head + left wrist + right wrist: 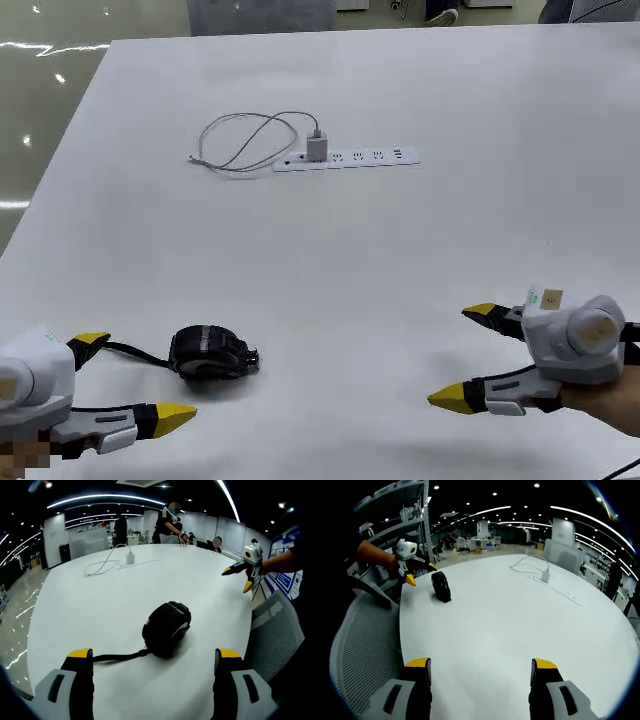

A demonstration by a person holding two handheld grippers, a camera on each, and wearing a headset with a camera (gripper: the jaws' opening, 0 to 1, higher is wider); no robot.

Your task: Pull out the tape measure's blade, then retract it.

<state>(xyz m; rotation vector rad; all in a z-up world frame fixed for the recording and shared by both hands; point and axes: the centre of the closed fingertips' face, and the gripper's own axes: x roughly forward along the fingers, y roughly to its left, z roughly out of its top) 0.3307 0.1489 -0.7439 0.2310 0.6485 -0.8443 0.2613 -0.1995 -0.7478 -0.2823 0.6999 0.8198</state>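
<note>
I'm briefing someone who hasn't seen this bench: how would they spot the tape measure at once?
Start from the big white table. Near its front-left edge, just ahead of the left gripper, lies the tape measure. It is dark and rounded with a black strap trailing, unlike the flat white power strip farther back.

White table, matte and wide, runs to the top of the head view. Floor is pale, glossy, with bright lamp reflections at upper left of the head view. Grey mesh chair stands just beside the table edge, right side of the left gripper view. Ceiling is dark, with long light strips and small spot lamps. Metal shelving rack is at upper left of the right gripper view. Open hall behind holds desks and chairs. People stand past the table's far end. Blue posters are on the wall, right of the left gripper view.
</note>
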